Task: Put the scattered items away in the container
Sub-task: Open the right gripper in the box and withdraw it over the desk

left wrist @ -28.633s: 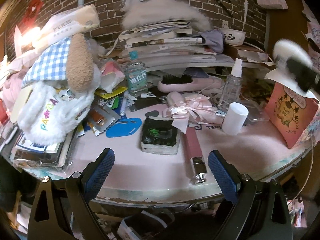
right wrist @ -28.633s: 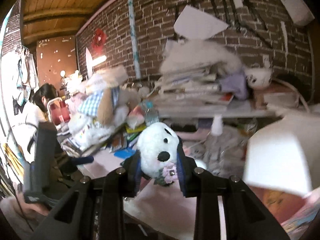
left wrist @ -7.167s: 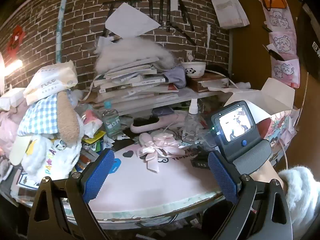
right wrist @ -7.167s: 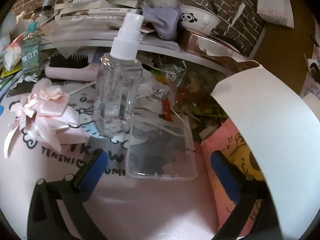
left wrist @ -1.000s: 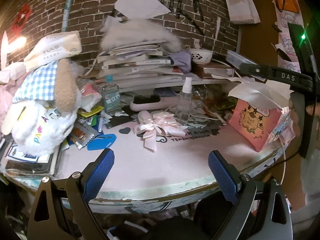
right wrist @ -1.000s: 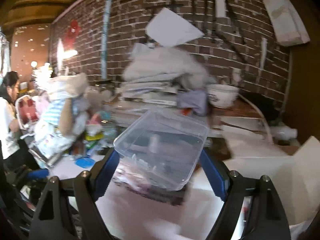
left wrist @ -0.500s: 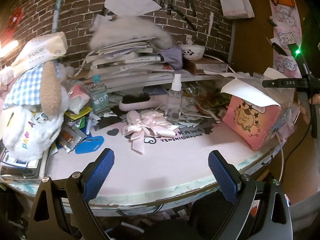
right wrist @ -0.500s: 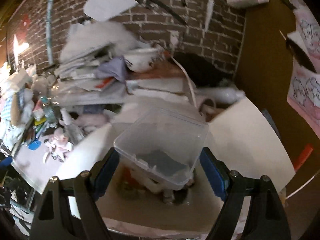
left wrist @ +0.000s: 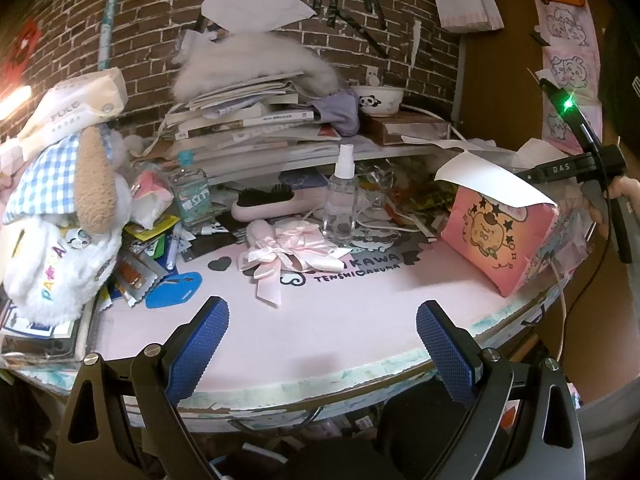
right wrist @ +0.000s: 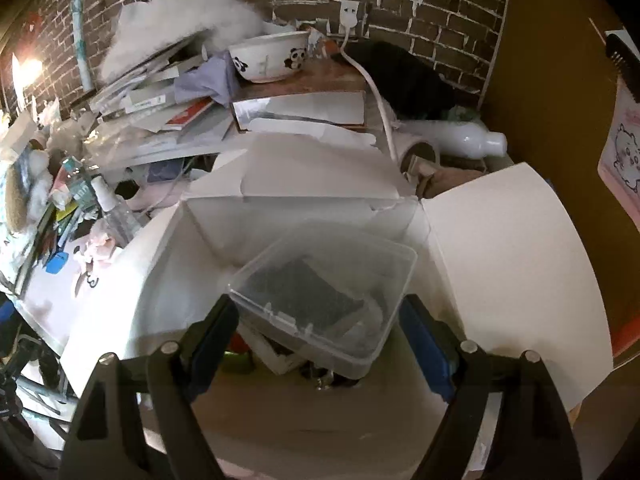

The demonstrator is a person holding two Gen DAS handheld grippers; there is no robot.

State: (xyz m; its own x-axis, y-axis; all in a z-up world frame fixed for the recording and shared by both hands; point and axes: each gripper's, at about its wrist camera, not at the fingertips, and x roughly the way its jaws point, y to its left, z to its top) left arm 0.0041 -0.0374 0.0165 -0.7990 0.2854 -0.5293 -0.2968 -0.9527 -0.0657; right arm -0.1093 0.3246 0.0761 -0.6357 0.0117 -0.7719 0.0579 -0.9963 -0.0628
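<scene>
My right gripper (right wrist: 320, 320) is shut on a clear plastic box (right wrist: 324, 292), gripping its two sides above the open mouth of the pink cartoon carton (right wrist: 512, 248); several items lie dimly inside below it. In the left wrist view that carton (left wrist: 500, 240) stands at the table's right edge with white flaps up, and the right gripper's body (left wrist: 576, 168) shows above it. My left gripper (left wrist: 322, 340) hangs open and empty over the pink table's (left wrist: 320, 320) near edge. A pink ribbon bow (left wrist: 280, 252) and a clear spray bottle (left wrist: 342, 204) lie mid-table.
A plush dog (left wrist: 68, 216) and scattered packets crowd the left side. A pink brush (left wrist: 268, 200), a water bottle (left wrist: 192, 196), stacked books (left wrist: 248, 124) and a panda bowl (left wrist: 376, 100) fill the back. A brick wall rises behind them. A person's hand (left wrist: 624, 196) is at the far right.
My right gripper has carried the clear box rightward and tipped down over the open carton, now sitting lower in its mouth. The left gripper has stayed in place.
</scene>
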